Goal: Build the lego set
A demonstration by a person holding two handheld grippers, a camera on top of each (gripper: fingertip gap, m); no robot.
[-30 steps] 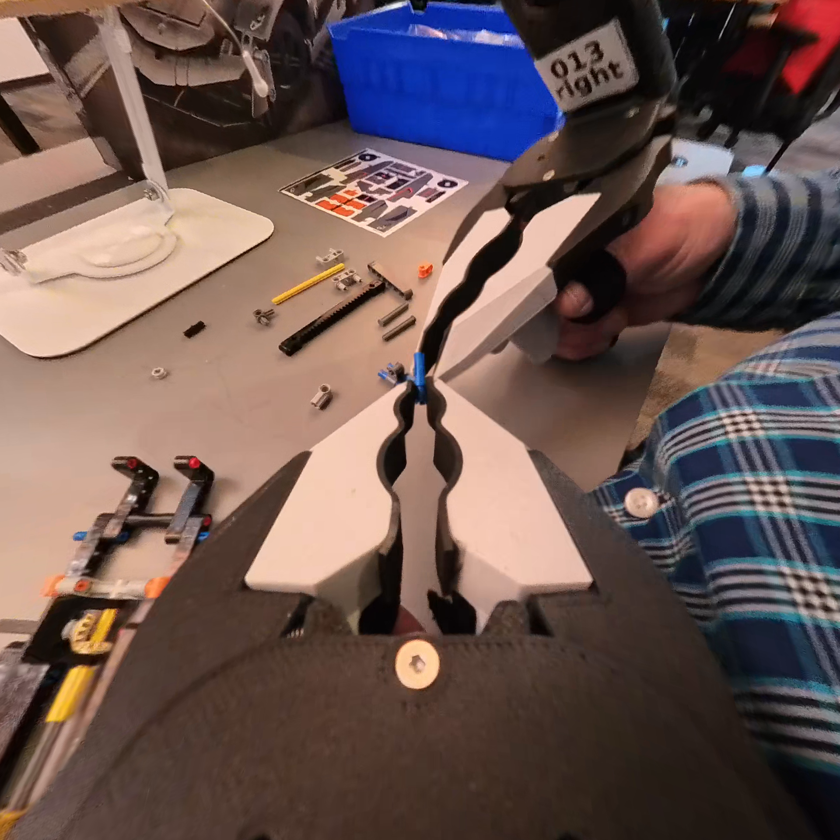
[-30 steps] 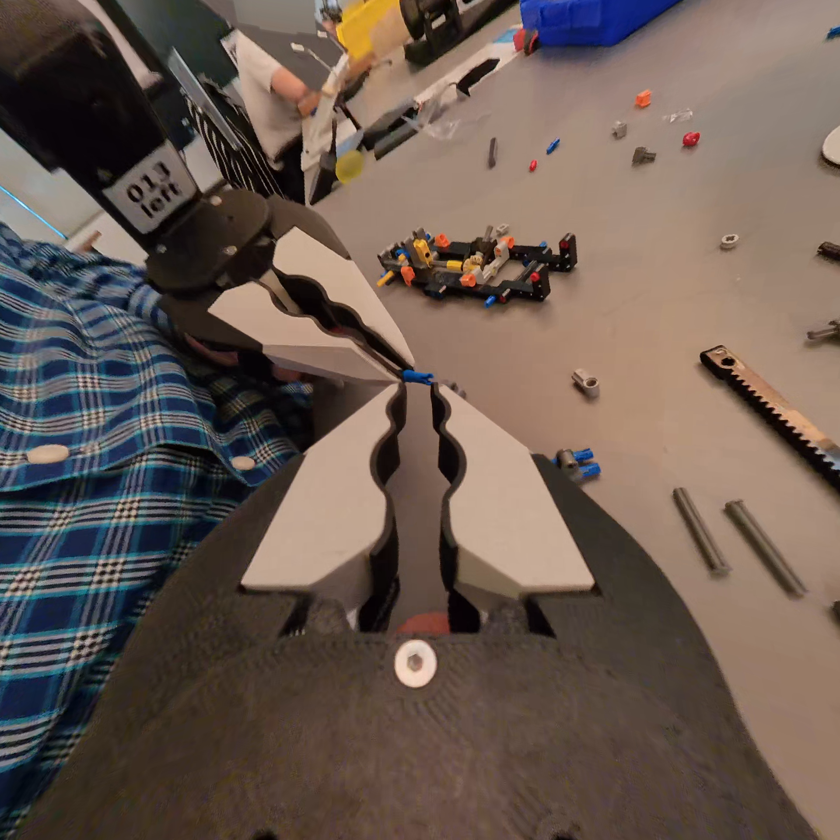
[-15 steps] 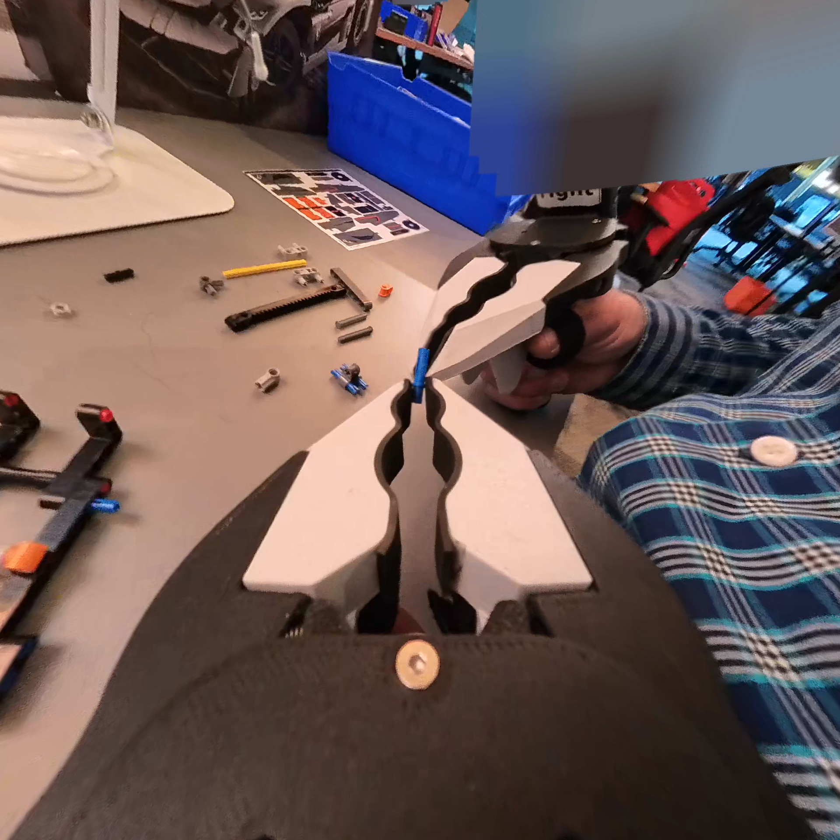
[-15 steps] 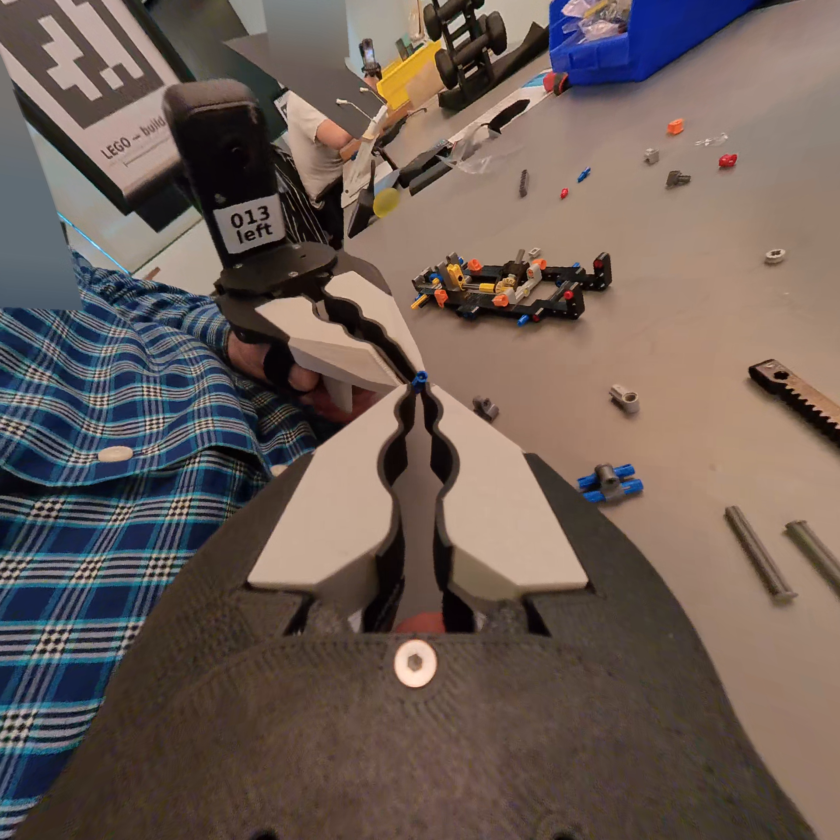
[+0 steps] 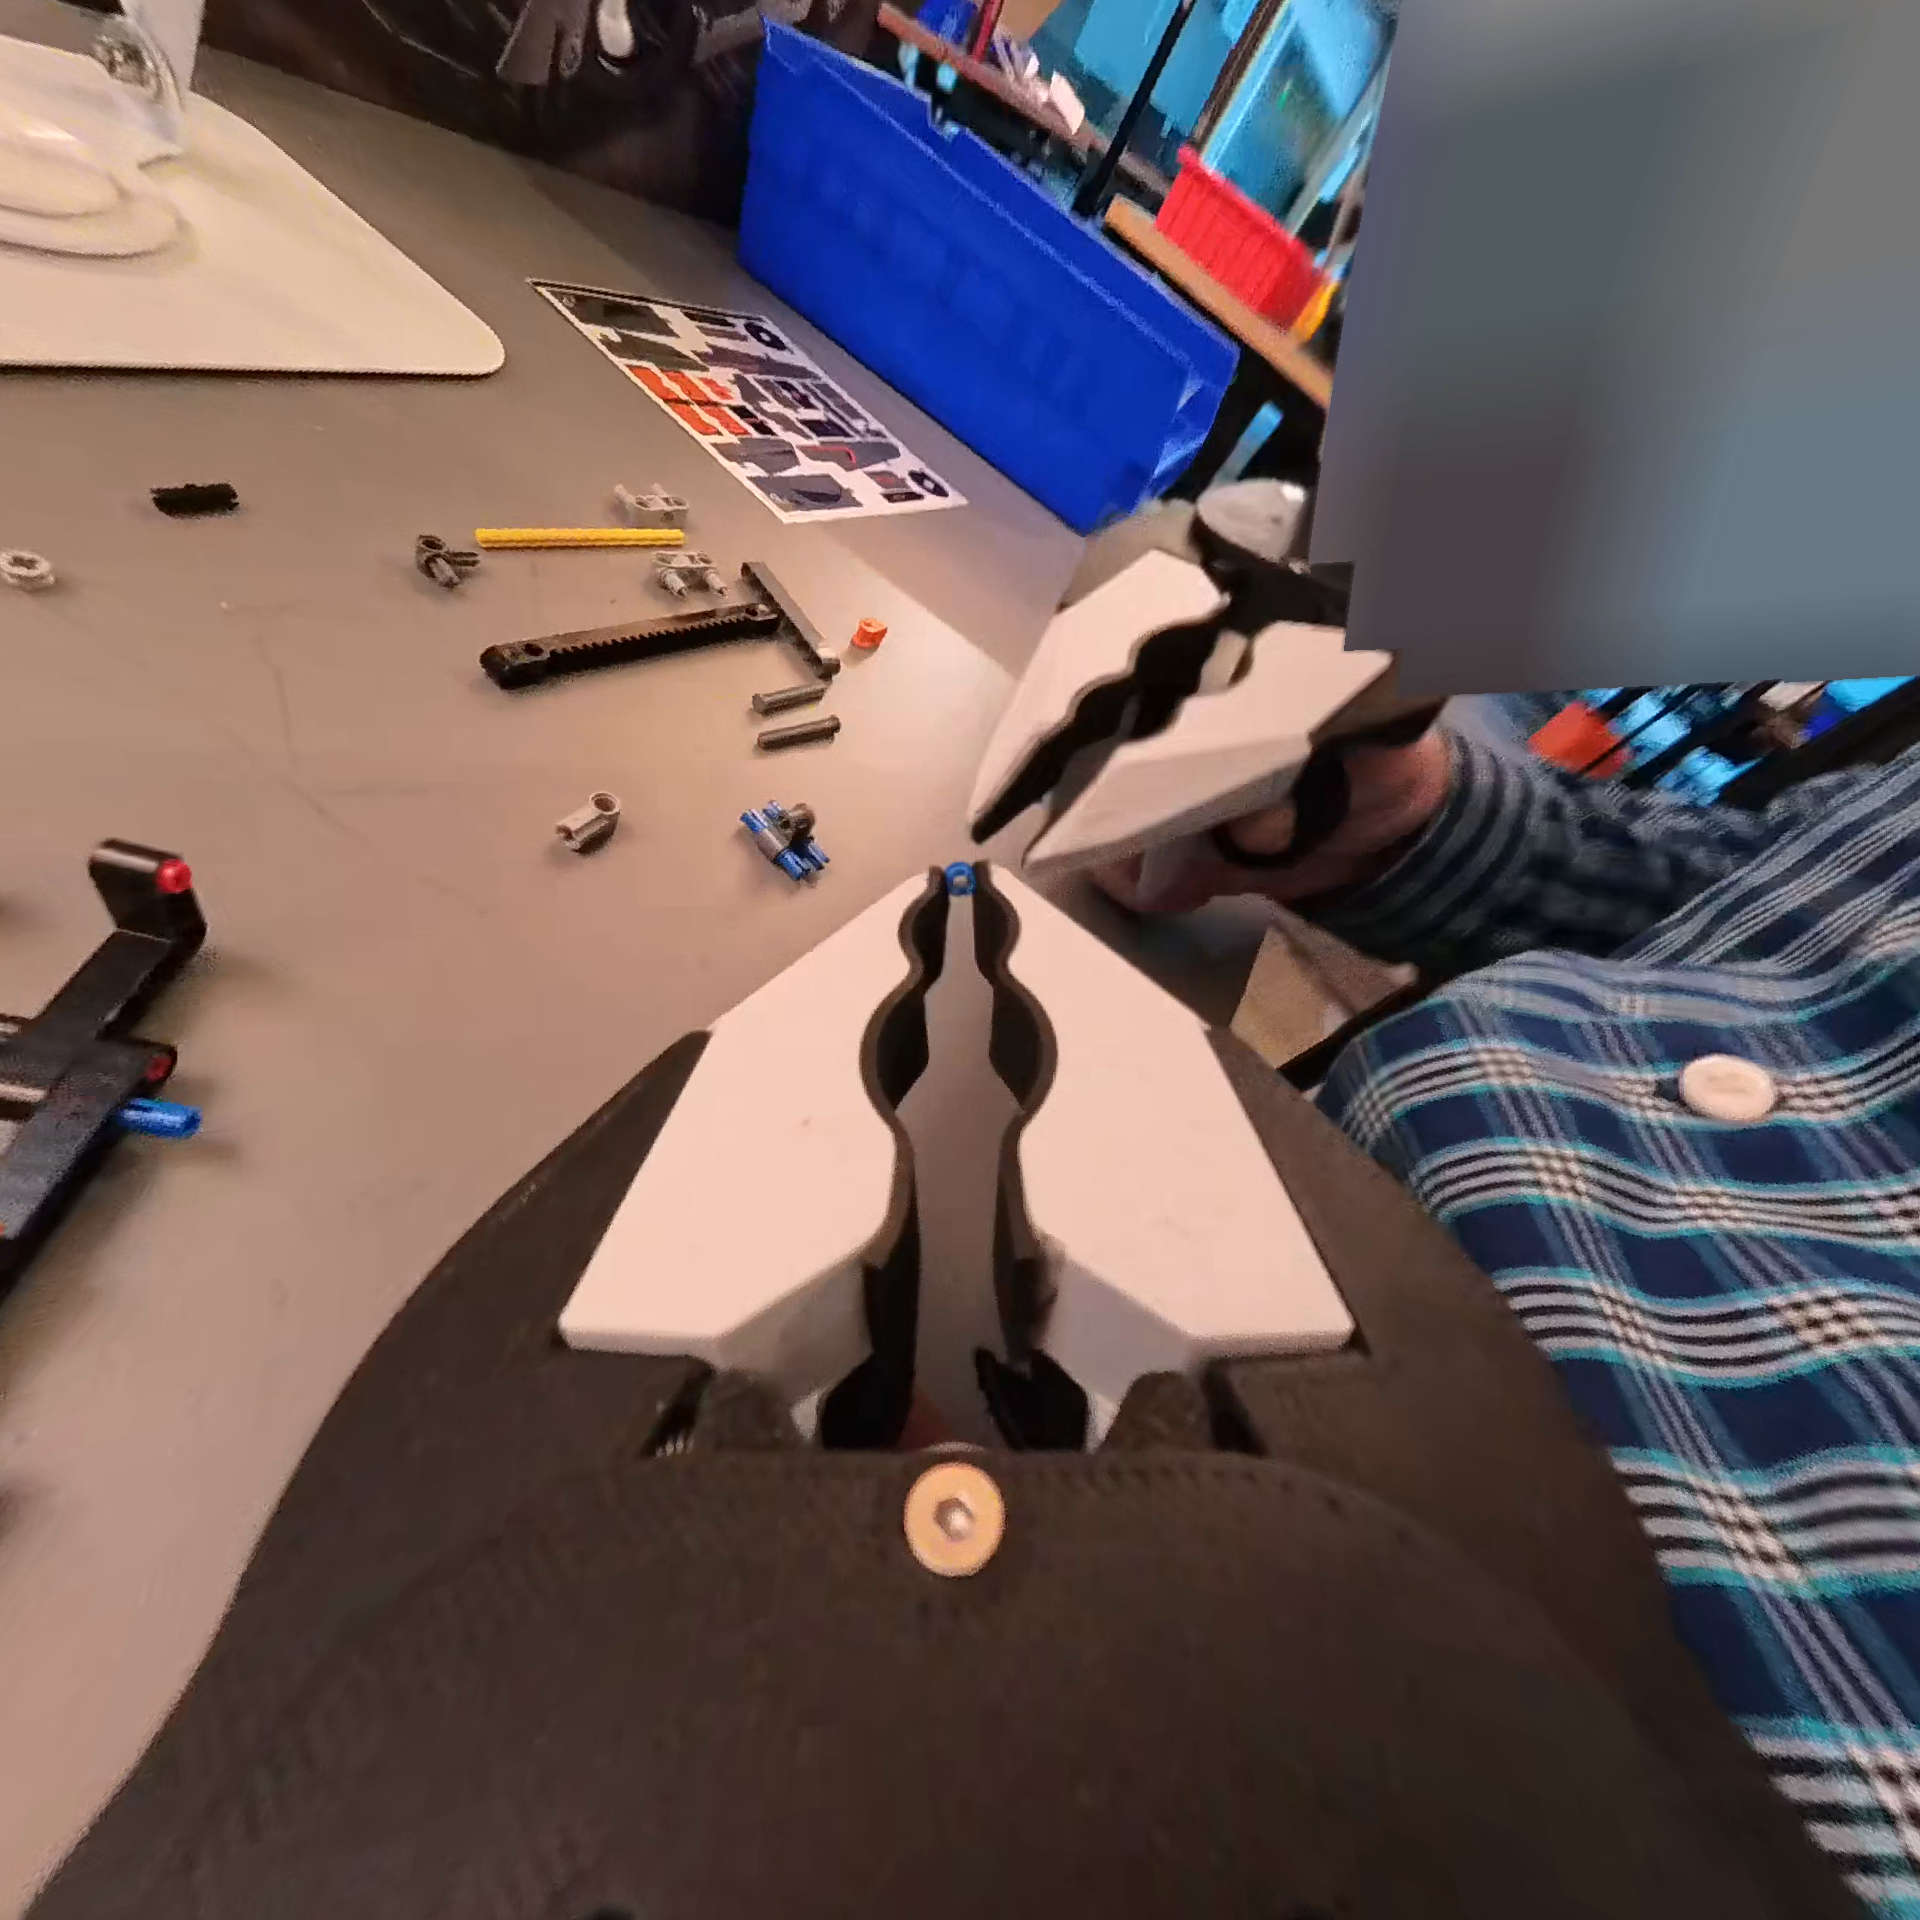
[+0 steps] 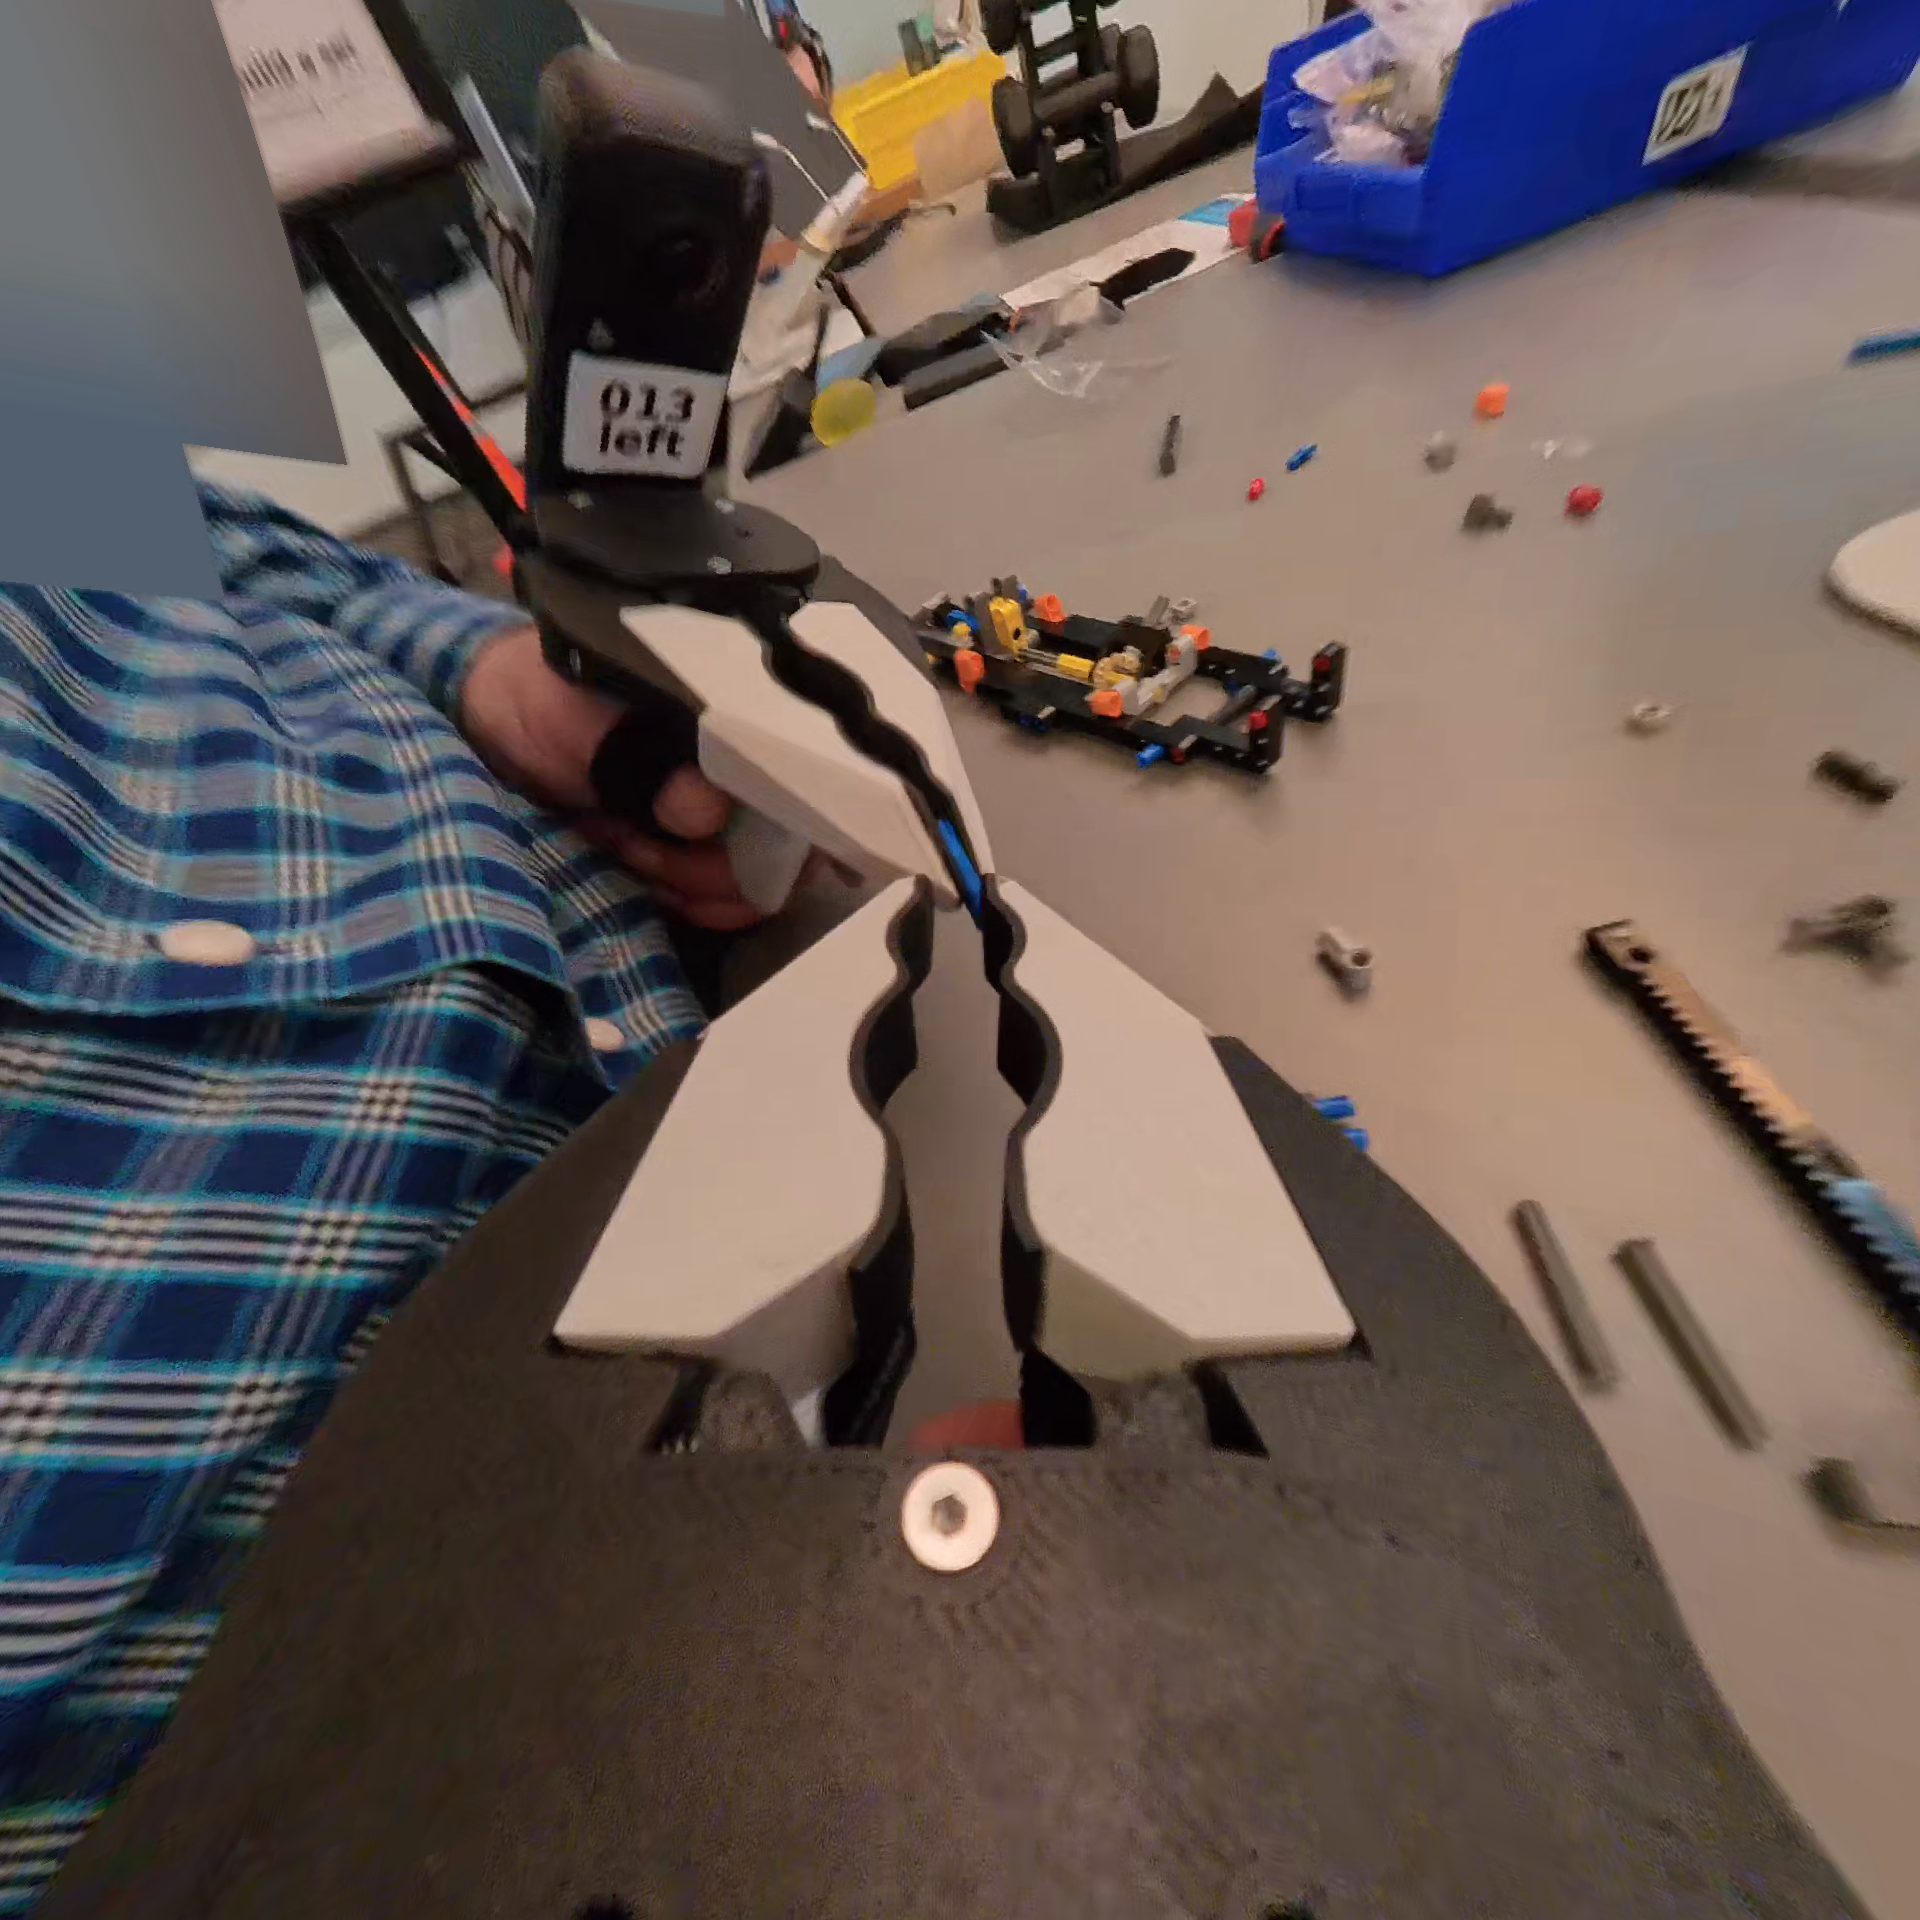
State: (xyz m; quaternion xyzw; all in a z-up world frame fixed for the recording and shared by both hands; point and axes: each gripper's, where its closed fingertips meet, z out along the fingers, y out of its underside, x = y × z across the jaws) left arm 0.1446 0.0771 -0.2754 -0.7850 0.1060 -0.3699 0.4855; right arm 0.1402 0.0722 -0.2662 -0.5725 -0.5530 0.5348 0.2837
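Observation:
My left gripper (image 5: 957, 891) is shut on a small blue pin (image 5: 958, 879), seen end-on at its tips. In the right wrist view the pin (image 6: 960, 860) sits between the left gripper's fingers (image 6: 831, 790), with its end at my right gripper (image 6: 958, 891). The right gripper's jaws stand narrowly apart and hold nothing. In the left wrist view its fingers (image 5: 1101, 727) hover just above and right of the pin. The black partly built chassis (image 6: 1132, 675) lies on the grey table (image 5: 364, 935); its end shows at the left (image 5: 94, 1039).
Loose parts lie on the table: a black gear rack (image 5: 634, 649), a yellow axle (image 5: 580, 537), two grey axles (image 6: 1683, 1340), a blue-and-grey connector (image 5: 784, 828). Behind are a sticker sheet (image 5: 748, 400), a blue bin (image 5: 966, 281) and a white board (image 5: 239, 270). A plaid-shirted person stands close. Both grippers' tips are roughly 9 cm from the blue-and-grey connector (image 5: 784, 828).
Half a second ago both grippers pinched the blue pin together. Now the right gripper has opened slightly and let go; the pin has turned end-on in the left gripper.

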